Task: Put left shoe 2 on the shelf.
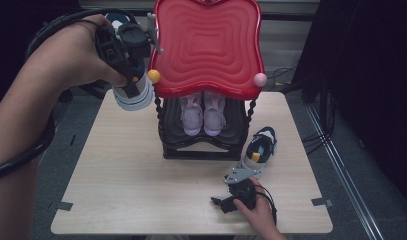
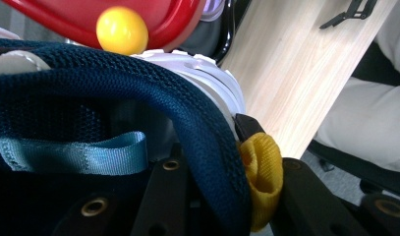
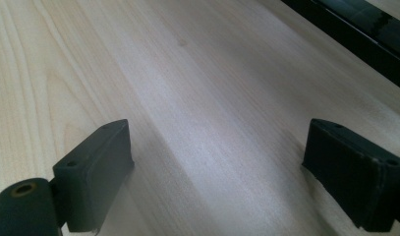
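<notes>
My left gripper is raised at the upper left, beside the red top of a shoe rack. It is shut on a navy and white sneaker. In the left gripper view the jaws pinch the navy mesh collar next to a yellow tab. The white sole lies close under the rack's yellow ball. A matching sneaker stands on the table right of the rack. My right gripper rests low in front of it, open over bare wood, with nothing between its jaws.
A pair of pink shoes sits on the rack's black lower shelf. A pink ball marks the red top's right corner. The rack's black base lies just beyond my right gripper. The wooden table is bare at left and front.
</notes>
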{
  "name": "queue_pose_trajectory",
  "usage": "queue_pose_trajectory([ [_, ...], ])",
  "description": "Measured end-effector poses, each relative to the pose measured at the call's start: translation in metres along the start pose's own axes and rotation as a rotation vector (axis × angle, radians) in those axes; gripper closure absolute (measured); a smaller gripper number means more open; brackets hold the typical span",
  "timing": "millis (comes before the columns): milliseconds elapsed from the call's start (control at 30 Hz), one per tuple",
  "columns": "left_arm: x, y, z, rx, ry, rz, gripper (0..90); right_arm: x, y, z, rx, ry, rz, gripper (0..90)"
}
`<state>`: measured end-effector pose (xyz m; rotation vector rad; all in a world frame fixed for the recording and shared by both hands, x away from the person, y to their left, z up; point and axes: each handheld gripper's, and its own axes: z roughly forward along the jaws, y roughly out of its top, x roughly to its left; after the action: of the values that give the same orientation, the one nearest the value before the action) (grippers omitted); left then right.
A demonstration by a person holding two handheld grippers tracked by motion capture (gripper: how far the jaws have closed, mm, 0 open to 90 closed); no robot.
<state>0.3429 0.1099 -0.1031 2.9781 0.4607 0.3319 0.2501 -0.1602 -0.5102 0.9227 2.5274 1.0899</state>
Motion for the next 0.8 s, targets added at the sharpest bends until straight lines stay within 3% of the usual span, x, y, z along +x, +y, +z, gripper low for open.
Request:
queue_pose_trajectory([
  [100, 0.000, 0.009, -0.001, -0.004, 0.007, 0.025, 75.9, 0.000, 0.000, 0.000, 0.000, 0.000, 0.000, 10.3],
  [800, 0.004, 0.062, -0.001, -0.062, 0.030, 0.097, 75.7, 0.000, 0.000, 0.000, 0.000, 0.000, 0.000, 10.3],
])
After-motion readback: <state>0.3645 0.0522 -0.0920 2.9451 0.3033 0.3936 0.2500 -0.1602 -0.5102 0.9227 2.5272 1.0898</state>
